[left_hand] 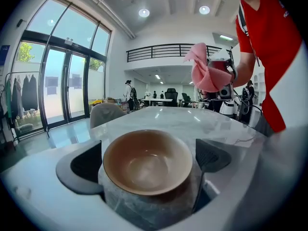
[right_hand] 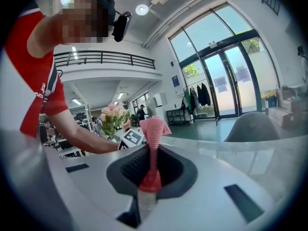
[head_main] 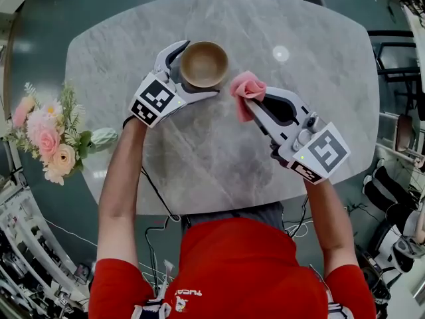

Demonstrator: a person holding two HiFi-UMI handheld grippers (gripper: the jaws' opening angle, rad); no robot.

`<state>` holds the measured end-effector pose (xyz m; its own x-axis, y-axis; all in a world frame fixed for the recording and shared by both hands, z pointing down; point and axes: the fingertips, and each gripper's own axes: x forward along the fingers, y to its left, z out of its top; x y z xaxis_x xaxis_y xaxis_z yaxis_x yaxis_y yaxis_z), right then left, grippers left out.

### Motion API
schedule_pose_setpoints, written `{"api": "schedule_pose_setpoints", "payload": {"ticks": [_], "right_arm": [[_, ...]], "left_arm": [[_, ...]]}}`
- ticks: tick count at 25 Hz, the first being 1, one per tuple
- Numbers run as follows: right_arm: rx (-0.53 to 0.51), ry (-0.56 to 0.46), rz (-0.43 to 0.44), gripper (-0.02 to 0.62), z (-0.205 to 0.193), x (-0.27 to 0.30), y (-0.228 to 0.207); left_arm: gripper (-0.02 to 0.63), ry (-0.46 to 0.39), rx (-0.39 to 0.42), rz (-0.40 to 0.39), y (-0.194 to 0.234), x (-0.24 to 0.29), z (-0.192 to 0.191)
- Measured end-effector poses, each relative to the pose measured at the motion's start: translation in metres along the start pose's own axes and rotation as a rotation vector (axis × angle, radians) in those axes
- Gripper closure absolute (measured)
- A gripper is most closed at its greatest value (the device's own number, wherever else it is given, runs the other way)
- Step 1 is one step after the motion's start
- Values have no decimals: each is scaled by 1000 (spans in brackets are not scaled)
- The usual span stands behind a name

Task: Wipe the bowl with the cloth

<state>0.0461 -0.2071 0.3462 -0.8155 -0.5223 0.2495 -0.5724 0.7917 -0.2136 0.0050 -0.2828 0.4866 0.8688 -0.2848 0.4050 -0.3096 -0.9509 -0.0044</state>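
Note:
A brown bowl [head_main: 204, 64] stands on the marble table [head_main: 312, 111], a little back of its middle. My left gripper [head_main: 199, 70] is shut on the bowl, one jaw at each side of it. In the left gripper view the bowl [left_hand: 147, 161] fills the space between the dark pads [left_hand: 85, 166], its hollow inside showing. My right gripper [head_main: 250, 102] is shut on a bunched pink cloth [head_main: 246, 87], held just right of the bowl and apart from it. The cloth [right_hand: 153, 129] stands up from between the right jaws and also shows as a pink bundle [left_hand: 206, 73] above the table.
A bunch of pink and white flowers [head_main: 45, 137] sits at the table's left edge and shows beyond my left arm [right_hand: 112, 115]. A grey chair [left_hand: 107, 113] stands at the far side of the table. Cables hang by the near edge.

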Motion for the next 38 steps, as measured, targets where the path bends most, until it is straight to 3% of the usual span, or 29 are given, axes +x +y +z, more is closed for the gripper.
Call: {"api": "schedule_pose_setpoints", "payload": {"ticks": [9, 18, 23, 29, 34, 38], "right_arm": [[7, 0, 3, 574, -1, 4, -6], [-4, 23, 15, 574, -6, 19, -12], [-138, 180, 12, 574, -20, 41, -25], [-282, 343, 98, 574, -28, 78, -28], [-406, 551, 188, 574, -54, 106, -31], [-530, 659, 242, 574, -73, 119, -32]], "left_arm": [[21, 61, 3, -47, 0, 9, -5], [23, 73, 8, -41, 2, 9, -6], [23, 74, 8, -36, 2, 9, -6], [23, 75, 5, -38, 2, 9, -6], [23, 76, 3, -41, 1, 10, -6], [23, 81, 5, -42, 1, 10, -6]]}}
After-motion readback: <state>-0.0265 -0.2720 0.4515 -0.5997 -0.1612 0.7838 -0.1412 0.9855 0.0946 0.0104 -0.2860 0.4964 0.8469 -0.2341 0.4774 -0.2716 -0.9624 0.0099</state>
